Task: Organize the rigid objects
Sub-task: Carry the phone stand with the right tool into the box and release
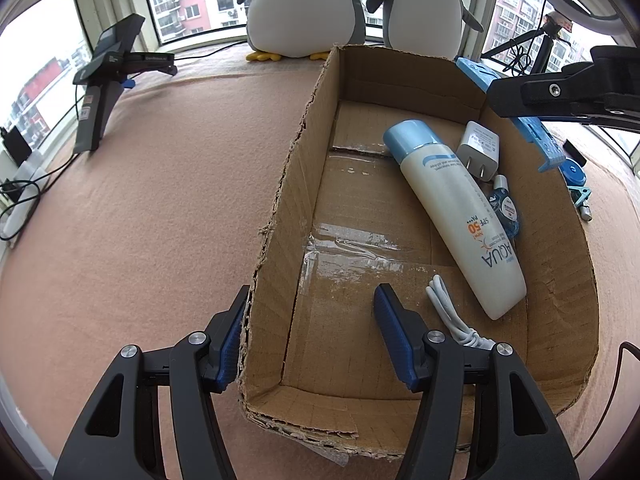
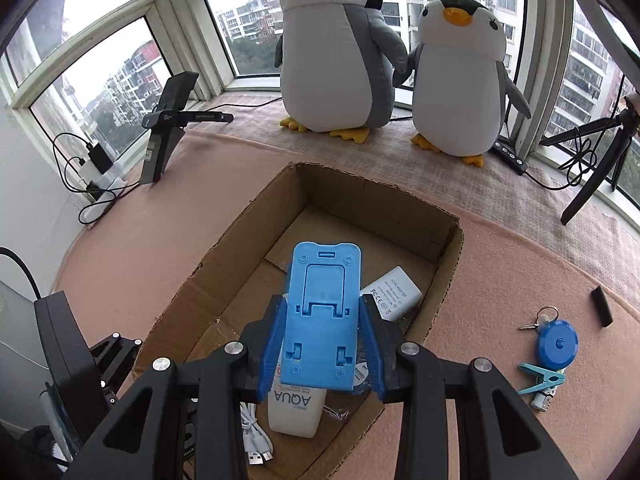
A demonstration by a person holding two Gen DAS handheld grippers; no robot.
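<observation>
An open cardboard box [image 1: 304, 128] lies on the pink cloth. Inside it are a white sunscreen bottle [image 1: 452, 208] with a light-blue cap, a white charger [image 1: 480, 148], a small blue bottle [image 1: 506, 208] and a coiled white cable [image 1: 448, 312]. My left gripper [image 1: 312, 292] is open and straddles the box's near left wall, with its left pad against the outside. My right gripper [image 2: 323, 302] is shut on a blue folding phone stand [image 2: 320, 316] and holds it above the box [image 2: 224, 272], over the bottle [image 2: 296, 412] and charger [image 2: 394, 294].
Right of the box on the cloth lie a blue tape measure [image 2: 556, 344] with keys, a teal clip [image 2: 540, 380] and a small black block [image 2: 602, 306]. Two plush penguins [image 2: 336, 52] stand by the windows. A black device on a stand [image 2: 168, 128] is at the left, a tripod [image 2: 596, 160] at the right.
</observation>
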